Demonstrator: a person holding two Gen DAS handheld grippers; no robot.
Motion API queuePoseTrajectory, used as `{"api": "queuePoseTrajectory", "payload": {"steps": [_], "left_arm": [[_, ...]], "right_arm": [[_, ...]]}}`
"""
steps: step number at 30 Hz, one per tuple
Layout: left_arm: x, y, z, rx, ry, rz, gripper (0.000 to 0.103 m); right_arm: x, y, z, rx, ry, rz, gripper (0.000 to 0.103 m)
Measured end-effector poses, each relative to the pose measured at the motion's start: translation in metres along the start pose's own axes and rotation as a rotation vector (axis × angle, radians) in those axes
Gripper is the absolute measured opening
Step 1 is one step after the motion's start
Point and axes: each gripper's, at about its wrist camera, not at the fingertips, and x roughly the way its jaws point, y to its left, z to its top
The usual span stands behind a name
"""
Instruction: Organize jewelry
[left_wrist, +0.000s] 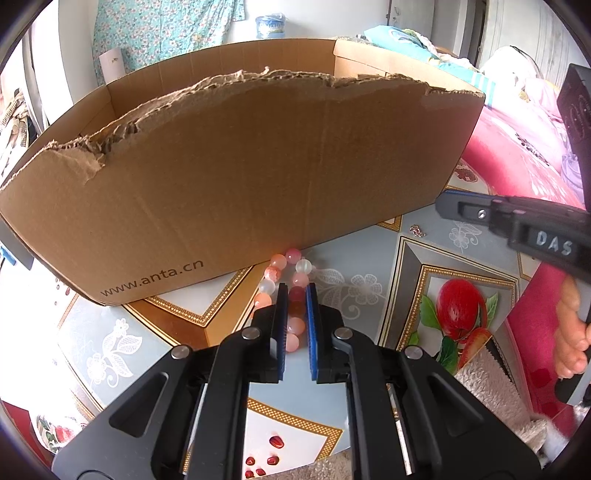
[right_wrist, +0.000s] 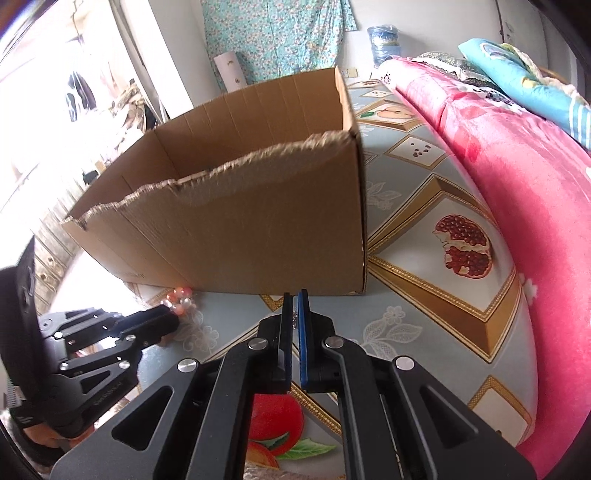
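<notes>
Your left gripper is clamped on the bead bracelet, low centre against the cardboard box; your right gripper pinches a small silvery chain piece. Next, likely lift both over the torn, fuzzy rim: glossy round beads may slip.
</notes>
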Motion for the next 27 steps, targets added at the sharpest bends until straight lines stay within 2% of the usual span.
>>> {"api": "queuePoseTrajectory", "payload": {"steps": [14,17,21,27], "left_arm": [[0.0,0.0,0.0,0.001,-0.001,0.002,0.008],[0.0,0.0,0.0,0.001,0.0,0.002,0.008],[-0.001,0.0,0.0,0.003,0.0,0.001,0.008],[0.0,-0.001,0.0,0.002,-0.001,0.001,0.008]], "right_arm": [[-0.009,0.0,0.002,0.011,-0.014,0.021,0.003],[-0.003,0.0,0.0,-0.002,0.014,0.031,0.003],[0.013,0.003,-0.003,-0.028,0.062,0.0,0.01],[0.028,0.012,-0.006,-0.084,0.066,-0.059,0.011]]}}
